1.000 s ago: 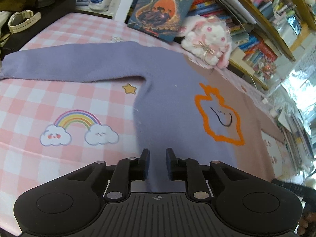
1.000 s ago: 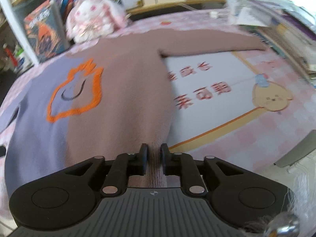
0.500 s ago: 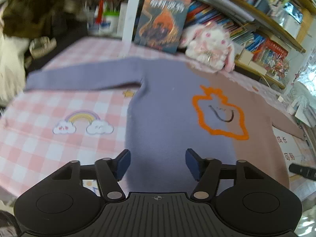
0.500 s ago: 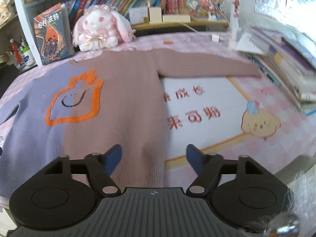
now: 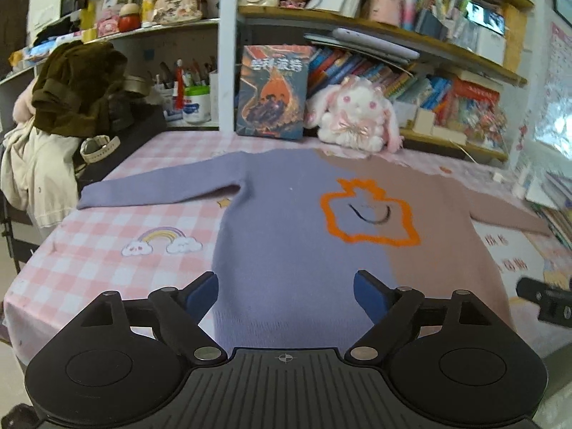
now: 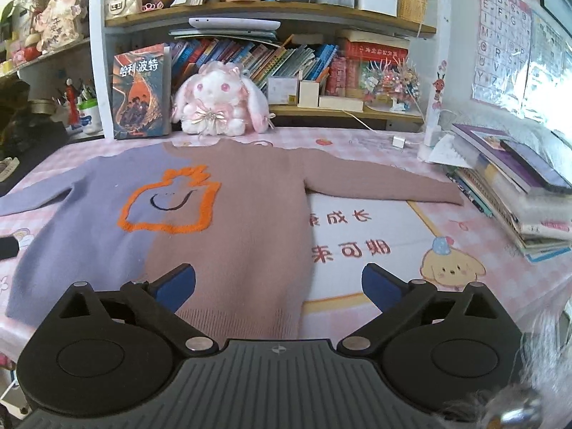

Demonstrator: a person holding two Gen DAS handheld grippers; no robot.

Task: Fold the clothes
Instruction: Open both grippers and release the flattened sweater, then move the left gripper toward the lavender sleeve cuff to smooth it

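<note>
Change since earlier: both pairs of tongs were clenched low over the sweater's hem a second ago; both have let go and pulled back, so more of the room now shows above the table.
Sweater (image 5: 296,250): lies flat, front up, on the table, filling the middle of both frames; half lilac, half dusty brown, with an orange outlined shape and a dark smile on the chest.
Sleeves: lilac sleeve (image 5: 161,189) stretches to the left of the left wrist frame; brown sleeve (image 6: 382,182) stretches to the right of the right wrist frame.
Left gripper (image 5: 286,293): released, jaws opening, nothing pinched; the lilac hem shows between the blue pads (image 5: 200,291) but untouched.
Right gripper (image 6: 279,286): released, jaws opening wide, nothing held; the brown hem lies below the gap.
Tablecloth (image 5: 107,236): pink check, with a rainbow and clouds left of the sweater and red characters and a cartoon dog (image 6: 452,268) to its right.
Behind the collar: plush rabbit (image 6: 218,103) and an upright book (image 6: 141,93), upper centre.
Right edge: stack of books (image 6: 514,193) near the brown cuff.
Upper left: clothes heaped on a chair (image 5: 71,89).
Background: crowded shelves (image 6: 271,18).
</note>
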